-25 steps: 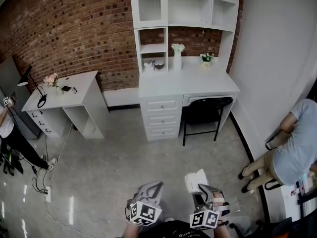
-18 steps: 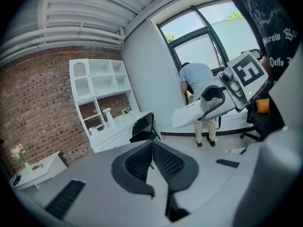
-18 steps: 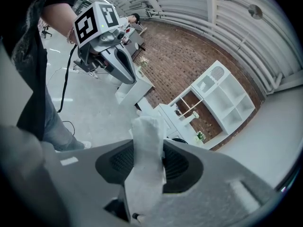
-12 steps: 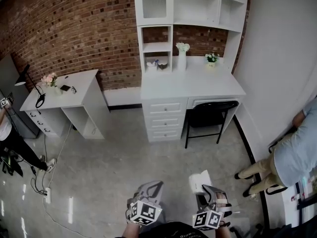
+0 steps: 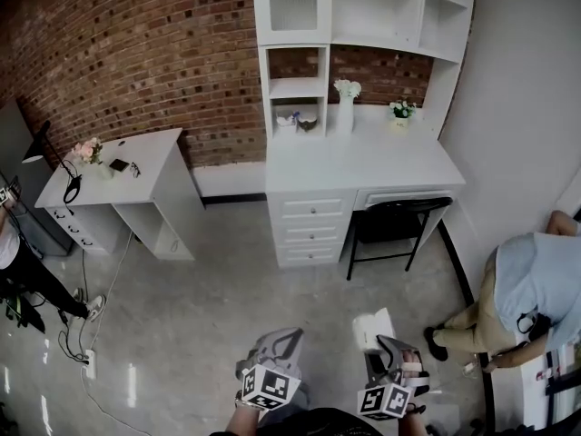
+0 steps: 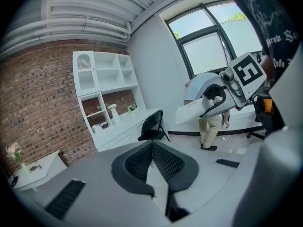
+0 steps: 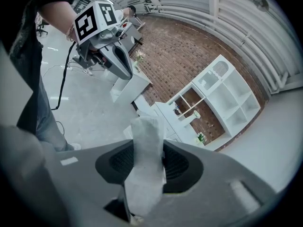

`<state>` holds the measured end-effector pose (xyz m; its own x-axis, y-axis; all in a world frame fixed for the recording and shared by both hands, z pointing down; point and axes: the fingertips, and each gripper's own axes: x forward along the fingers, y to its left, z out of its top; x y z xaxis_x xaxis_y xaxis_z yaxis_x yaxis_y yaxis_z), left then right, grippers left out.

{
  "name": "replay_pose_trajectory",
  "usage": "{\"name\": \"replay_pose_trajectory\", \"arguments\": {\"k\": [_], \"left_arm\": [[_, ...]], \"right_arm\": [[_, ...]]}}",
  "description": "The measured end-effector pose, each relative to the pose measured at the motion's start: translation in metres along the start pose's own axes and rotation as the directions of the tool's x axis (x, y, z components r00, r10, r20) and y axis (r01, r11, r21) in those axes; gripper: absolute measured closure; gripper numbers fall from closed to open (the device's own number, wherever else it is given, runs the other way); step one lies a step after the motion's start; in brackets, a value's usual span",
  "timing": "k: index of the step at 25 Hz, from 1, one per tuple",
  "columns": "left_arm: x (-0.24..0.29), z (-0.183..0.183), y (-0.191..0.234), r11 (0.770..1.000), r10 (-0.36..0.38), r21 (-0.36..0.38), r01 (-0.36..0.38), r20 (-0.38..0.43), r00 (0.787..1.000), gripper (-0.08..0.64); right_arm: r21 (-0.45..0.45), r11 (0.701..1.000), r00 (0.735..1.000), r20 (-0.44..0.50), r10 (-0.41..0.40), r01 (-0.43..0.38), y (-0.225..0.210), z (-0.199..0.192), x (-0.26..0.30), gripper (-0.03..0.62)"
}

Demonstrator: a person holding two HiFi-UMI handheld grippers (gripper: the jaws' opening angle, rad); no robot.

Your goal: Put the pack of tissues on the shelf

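Observation:
My right gripper (image 5: 382,349) is shut on the pack of tissues (image 5: 371,327), a white soft pack that sticks out forward past the jaws. In the right gripper view the pack (image 7: 146,167) stands upright between the black pads. Beside it, my left gripper (image 5: 287,338) is low in the head view; its jaws (image 6: 152,144) meet at the tips with nothing between them. The white shelf unit (image 5: 363,16) stands on a white desk (image 5: 363,157) against the brick wall, well ahead of both grippers. The left gripper view also catches the held pack (image 6: 191,113).
A black chair (image 5: 396,218) is tucked under the desk. On the desk stands a vase of flowers (image 5: 345,105). A smaller white desk (image 5: 116,175) is at the left. One person (image 5: 534,289) bends over at the right wall, another (image 5: 18,263) stands far left. Cables (image 5: 80,341) lie on the floor.
The desk and shelves have shifted right in the head view. The person at the right has bent lower and moved. Both grippers keep their places, the pack still held.

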<state>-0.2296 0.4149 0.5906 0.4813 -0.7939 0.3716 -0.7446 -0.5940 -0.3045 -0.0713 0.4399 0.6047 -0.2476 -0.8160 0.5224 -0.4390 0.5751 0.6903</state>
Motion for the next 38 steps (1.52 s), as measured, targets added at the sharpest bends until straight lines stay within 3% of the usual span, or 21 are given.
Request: {"name": "replay_pose_trajectory", "arguments": {"k": [19, 38], "left_arm": [[0.065, 0.004, 0.115, 0.999, -0.042, 0.031, 0.041, 0.021, 0.999, 0.548], [0.107, 0.016, 0.137, 0.989, -0.125, 0.083, 0.12, 0.056, 0.991, 0.548]], "right_arm": [[0.032, 0.999, 0.999, -0.035, -0.04, 0.041, -0.049, 0.056, 0.101, 0.442], [0.084, 0.99, 0.99, -0.093, -0.104, 0.111, -0.071, 0.057, 0.124, 0.442]]}}
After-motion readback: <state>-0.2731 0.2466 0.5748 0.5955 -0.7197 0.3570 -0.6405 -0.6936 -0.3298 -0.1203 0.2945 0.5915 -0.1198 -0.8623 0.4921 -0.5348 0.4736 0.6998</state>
